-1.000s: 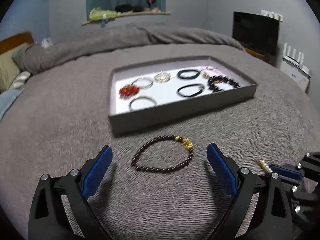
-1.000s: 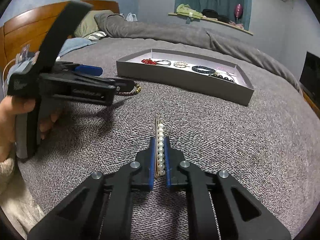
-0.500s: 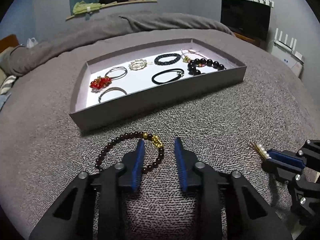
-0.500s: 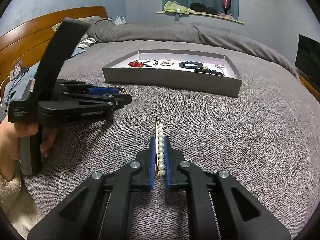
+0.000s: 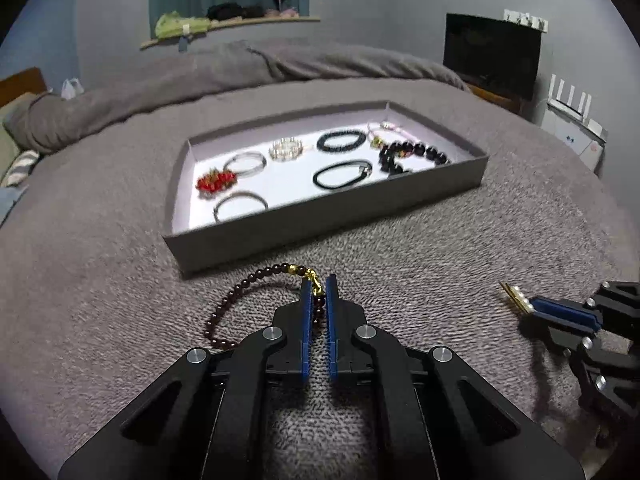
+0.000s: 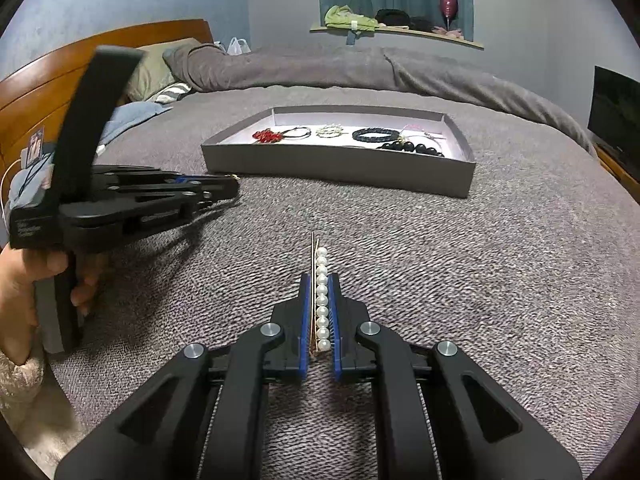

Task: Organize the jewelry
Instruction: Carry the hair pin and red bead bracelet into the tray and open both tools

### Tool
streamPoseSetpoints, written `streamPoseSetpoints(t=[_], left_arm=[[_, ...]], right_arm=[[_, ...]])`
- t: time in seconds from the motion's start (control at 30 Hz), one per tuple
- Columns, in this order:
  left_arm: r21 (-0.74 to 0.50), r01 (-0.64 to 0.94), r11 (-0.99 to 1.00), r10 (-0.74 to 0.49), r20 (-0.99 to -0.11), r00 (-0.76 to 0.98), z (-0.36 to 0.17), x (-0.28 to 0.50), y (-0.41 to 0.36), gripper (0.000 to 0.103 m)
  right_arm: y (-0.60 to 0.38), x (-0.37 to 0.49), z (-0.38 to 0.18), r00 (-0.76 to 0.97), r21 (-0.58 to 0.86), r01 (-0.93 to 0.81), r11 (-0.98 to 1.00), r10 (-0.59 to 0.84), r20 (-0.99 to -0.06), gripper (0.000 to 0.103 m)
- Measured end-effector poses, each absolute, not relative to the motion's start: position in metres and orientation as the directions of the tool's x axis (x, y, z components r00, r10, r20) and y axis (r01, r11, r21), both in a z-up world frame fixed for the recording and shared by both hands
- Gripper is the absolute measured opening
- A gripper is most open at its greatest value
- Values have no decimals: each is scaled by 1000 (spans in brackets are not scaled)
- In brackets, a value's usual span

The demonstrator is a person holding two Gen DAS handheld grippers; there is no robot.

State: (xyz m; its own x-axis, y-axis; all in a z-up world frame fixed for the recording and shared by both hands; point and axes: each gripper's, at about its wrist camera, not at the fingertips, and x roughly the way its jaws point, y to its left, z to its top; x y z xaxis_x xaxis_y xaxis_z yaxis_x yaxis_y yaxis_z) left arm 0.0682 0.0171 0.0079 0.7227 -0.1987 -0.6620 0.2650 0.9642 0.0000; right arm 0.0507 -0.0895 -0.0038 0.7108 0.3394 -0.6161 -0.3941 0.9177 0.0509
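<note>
left gripper (image 5: 319, 286): jaws now nearly together, pinching dark bead bracelet (image 5: 244, 292) at its gold charm; a second ago wide open around it, half a second ago half closed
bracelet position: on grey blanket (image 5: 420, 264), just in front of tray (image 5: 320, 216); loop trailing left of jaws
right gripper (image 6: 320, 280): unchanged, clamped on pearl hairpin (image 6: 321, 296), tip poking forward
tray: shallow, already holding several bracelets, white floor showing between them
meaning: both pieces gripped, neither in tray yet; likely next a lift and carry over the near wall

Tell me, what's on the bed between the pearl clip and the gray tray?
Nothing: the right wrist view shows only bare gray blanket between the pearl clip, held by the right gripper, and the tray.
</note>
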Motion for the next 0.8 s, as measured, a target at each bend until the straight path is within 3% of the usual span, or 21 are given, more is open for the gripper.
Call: streamPoseSetpoints(t=[0.37, 0.8], left_arm=[[-101, 286, 953, -291, -568, 770, 50, 53, 30, 7], [-152, 302, 941, -338, -480, 809, 103, 112, 37, 7]], right_arm=[[-99, 58, 14, 745, 71, -368, 927, 339, -574, 8], [-93, 143, 83, 814, 91, -351, 932, 352, -461, 8]])
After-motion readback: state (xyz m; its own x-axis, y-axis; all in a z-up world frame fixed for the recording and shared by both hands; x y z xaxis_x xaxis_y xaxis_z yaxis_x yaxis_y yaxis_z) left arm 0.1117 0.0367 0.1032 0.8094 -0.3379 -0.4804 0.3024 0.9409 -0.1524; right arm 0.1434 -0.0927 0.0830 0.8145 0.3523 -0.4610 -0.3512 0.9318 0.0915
